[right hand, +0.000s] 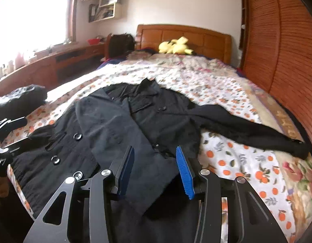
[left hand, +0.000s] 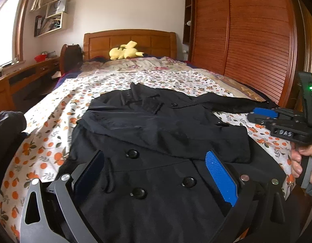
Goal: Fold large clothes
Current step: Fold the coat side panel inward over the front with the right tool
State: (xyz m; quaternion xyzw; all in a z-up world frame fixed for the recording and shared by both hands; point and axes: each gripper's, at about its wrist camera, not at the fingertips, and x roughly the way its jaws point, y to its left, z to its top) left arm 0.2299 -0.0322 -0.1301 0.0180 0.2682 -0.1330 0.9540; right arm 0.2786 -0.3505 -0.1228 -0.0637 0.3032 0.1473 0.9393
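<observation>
A large black double-breasted coat lies front up on the floral bedspread, collar toward the headboard. Its left sleeve is folded across the chest; the right sleeve stretches out to the right. My left gripper is open and empty, hovering over the coat's lower front with its buttons between the fingers. My right gripper is open and empty over the folded sleeve and the coat's right edge. The right gripper also shows at the right edge of the left wrist view.
A yellow plush toy lies by the wooden headboard. A slatted wooden wardrobe runs along the bed's right side. A wooden desk and window stand left. Another dark garment lies at the bed's left edge.
</observation>
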